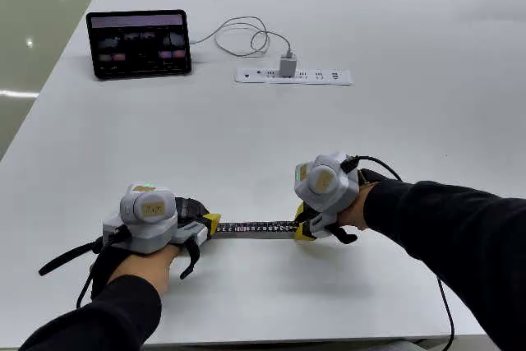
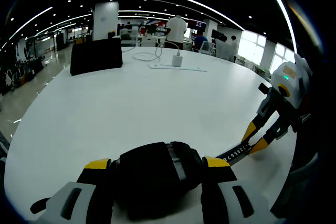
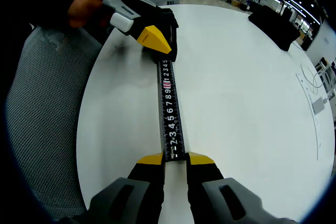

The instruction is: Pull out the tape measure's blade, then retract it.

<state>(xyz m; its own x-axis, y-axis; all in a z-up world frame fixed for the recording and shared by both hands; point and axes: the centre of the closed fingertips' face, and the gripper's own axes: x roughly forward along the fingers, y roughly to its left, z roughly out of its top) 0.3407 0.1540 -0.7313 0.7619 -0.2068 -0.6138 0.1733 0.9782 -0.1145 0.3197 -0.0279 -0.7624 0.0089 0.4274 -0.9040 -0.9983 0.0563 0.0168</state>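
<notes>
Left gripper (image 2: 156, 163) fingers clamped on both sides of black tape measure case (image 2: 152, 184), resting on white table (image 1: 246, 137). Right gripper (image 3: 175, 158) fingers nearly closed, pinching blade (image 3: 169, 103) tip. Blade runs flat from those fingertips to case.

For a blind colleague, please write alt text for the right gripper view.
The right gripper pinches the end of a tape measure blade, pulled out across the white table from its black case, which the left gripper holds at the far end.
</notes>
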